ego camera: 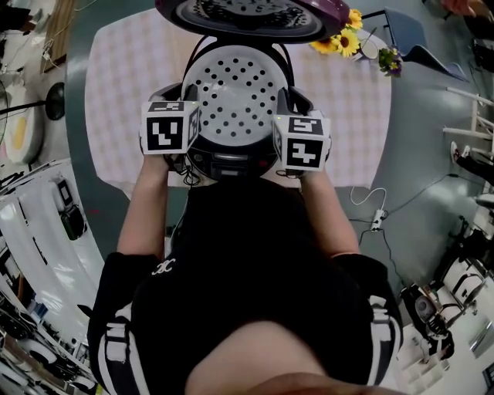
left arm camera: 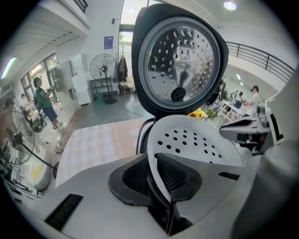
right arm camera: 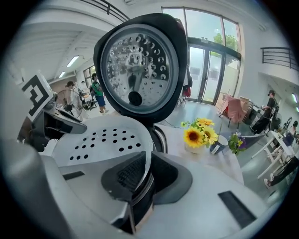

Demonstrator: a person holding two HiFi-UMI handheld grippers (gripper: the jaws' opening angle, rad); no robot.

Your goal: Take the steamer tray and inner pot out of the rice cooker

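Left gripper (left arm camera: 153, 175) pinches the tray's (ego camera: 235, 92) left rim and right gripper (right arm camera: 142, 179) its right rim, both clamped tight. Tray sits at the cooker's (ego camera: 228, 163) mouth, squarely between them, under the raised lid (ego camera: 247, 15). Judged exit: straight up, both sides together.

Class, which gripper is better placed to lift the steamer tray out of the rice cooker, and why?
Neither alone: left gripper and right gripper each clamp opposite rims of the steamer tray, so both should probably lift together.
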